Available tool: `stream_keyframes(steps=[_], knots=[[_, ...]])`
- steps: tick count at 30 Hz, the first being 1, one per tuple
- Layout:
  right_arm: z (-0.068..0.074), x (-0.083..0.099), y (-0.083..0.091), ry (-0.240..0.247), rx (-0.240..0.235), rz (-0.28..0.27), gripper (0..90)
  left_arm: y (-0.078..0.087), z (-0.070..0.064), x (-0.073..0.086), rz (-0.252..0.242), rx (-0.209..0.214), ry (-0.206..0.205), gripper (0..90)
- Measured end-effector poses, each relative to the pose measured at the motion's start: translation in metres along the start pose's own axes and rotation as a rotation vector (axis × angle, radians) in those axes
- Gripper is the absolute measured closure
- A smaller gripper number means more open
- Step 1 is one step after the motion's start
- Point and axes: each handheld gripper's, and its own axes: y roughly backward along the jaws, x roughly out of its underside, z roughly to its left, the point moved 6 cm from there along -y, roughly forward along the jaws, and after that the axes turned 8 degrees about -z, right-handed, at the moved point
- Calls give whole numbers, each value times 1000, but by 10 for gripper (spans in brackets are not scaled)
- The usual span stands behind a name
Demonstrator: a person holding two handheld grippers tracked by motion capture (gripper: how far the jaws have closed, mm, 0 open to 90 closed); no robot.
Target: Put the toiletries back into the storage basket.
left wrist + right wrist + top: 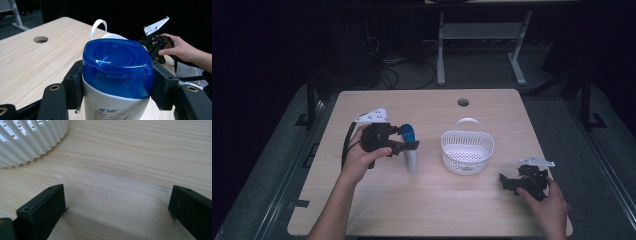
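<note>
A white bottle with a blue cap (410, 147) (117, 67) stands upright on the wooden table (427, 205), left of a white slatted basket (467, 152) (27, 140). My left gripper (408, 141) (117, 85) is shut on the bottle just under its cap, one jaw on each side. My right gripper (506, 181) (117, 210) rests low over the bare table near the right front, open with nothing between its jaws. It sits right of the basket, which holds nothing that I can see. The left gripper view also shows the other hand with its gripper (155, 42) beyond the bottle.
A round cable hole (463, 102) (40, 39) lies near the table's far edge. Behind the table are a white desk frame (477, 45) and cables on the dark floor. Bare wood stretches across the front middle.
</note>
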Motion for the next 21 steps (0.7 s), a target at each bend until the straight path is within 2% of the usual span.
stream_keyframes(steps=[21], knots=[[0, 0, 0, 0, -1, 1, 4, -23, -7, -43, -26, 51, -59, 378]])
